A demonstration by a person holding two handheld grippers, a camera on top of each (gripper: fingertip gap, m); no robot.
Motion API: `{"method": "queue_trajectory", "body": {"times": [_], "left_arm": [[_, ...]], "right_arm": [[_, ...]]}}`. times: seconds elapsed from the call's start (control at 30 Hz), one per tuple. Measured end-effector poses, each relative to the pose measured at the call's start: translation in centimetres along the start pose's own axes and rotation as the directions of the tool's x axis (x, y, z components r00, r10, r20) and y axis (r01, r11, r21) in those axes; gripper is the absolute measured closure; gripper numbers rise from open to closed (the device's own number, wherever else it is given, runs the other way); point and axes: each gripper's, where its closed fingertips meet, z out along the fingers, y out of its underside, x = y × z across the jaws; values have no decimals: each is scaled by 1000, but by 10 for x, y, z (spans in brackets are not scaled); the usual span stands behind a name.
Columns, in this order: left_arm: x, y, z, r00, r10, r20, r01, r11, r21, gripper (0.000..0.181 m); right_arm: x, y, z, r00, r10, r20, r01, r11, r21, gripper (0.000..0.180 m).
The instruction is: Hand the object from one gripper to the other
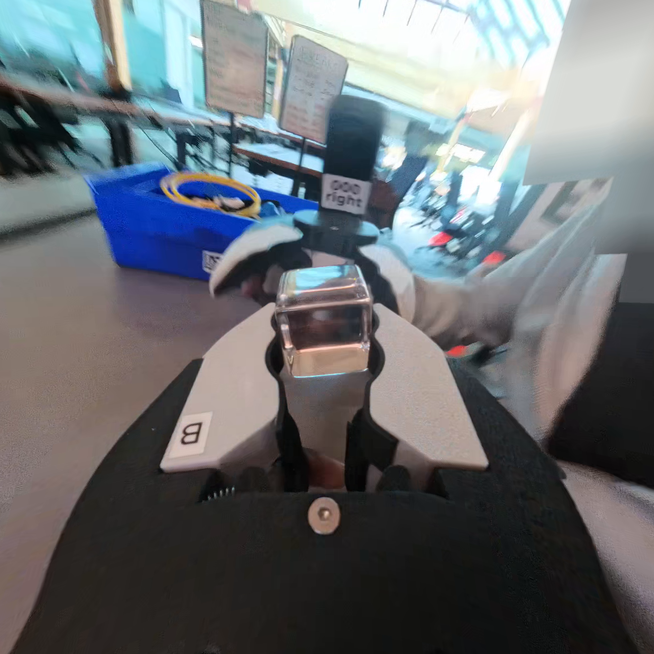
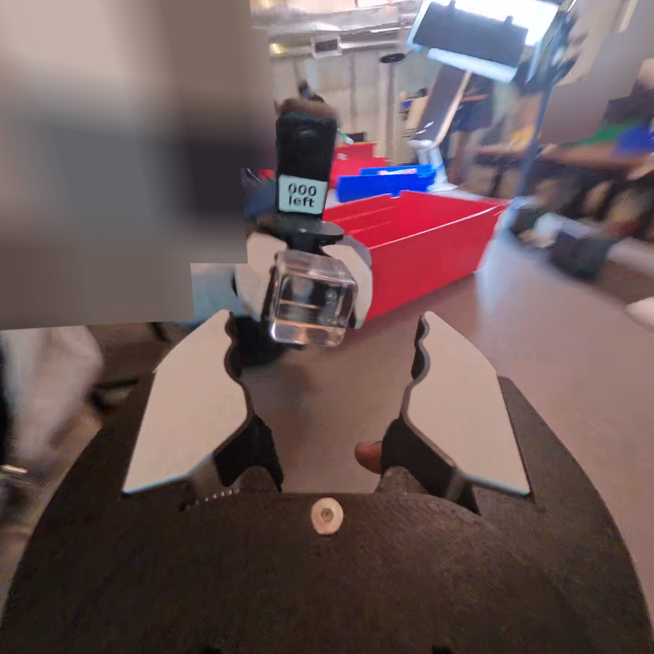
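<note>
A clear glass cube [image 1: 323, 320] sits between the fingers of my left gripper [image 1: 323, 318], which is shut on it and holds it above the table. My right gripper [image 1: 300, 262] faces it from just behind the cube, its grey fingers spread apart. In the right wrist view my right gripper [image 2: 325, 329] is open and empty, its tips a little short of the cube [image 2: 311, 304]. The left gripper [image 2: 308, 283] holds the cube from the far side, facing me.
A blue bin [image 1: 170, 219] with yellow cable stands on the grey table [image 1: 88, 336] at the back left. A red bin [image 2: 417, 233] and blue bins [image 2: 385, 180] stand behind the left gripper. A person's light sleeve [image 1: 513, 300] is at the right.
</note>
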Motion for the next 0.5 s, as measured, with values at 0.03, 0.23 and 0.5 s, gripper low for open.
{"method": "queue_trajectory", "body": {"times": [0.03,0.23,0.5], "left_arm": [[1,1,0,990,-131,-52,131,991,-7,136],[20,13,7,856,-462,-231,449,887,-107,136],[30,16,11,825,-492,-278,470,871,-145,136]], "right_arm": [[3,1,-2,986,-158,-60,156,987,-36,82],[-15,7,1,640,-759,-120,730,650,-212,101],[-21,17,5,588,-805,-77,778,589,-221,134]]}}
